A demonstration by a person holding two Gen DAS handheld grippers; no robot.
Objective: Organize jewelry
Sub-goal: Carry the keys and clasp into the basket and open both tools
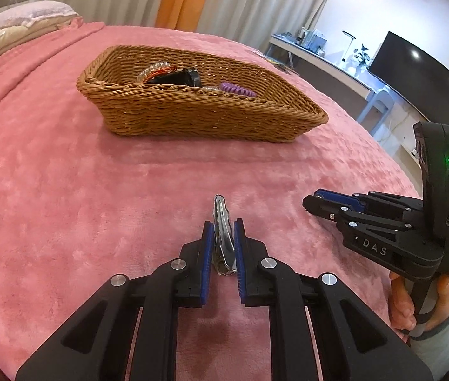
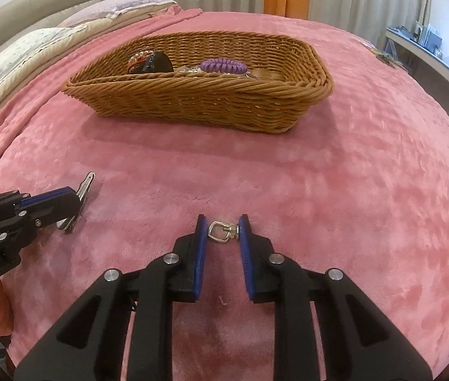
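Left tool (image 1: 223, 236) clamped on metal clip (image 1: 223, 222); right tool (image 2: 223, 228) clamped on silver ring (image 2: 219, 230) (only its own view shows that).

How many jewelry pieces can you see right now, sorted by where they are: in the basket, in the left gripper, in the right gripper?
In the wicker basket: 4 visible (purple coil hair tie, black piece, clear-and-orange coil, small silver piece); more may be hidden.
In the left gripper: 1, a silver hair clip.
In the right gripper: 1, a small silver ring clasp.
Total: 6 visible.

My right gripper (image 1: 311, 204) carries "DAS" in pale letters on its side; my left gripper (image 2: 72, 203) reads "GenRobot.AI" on its body.
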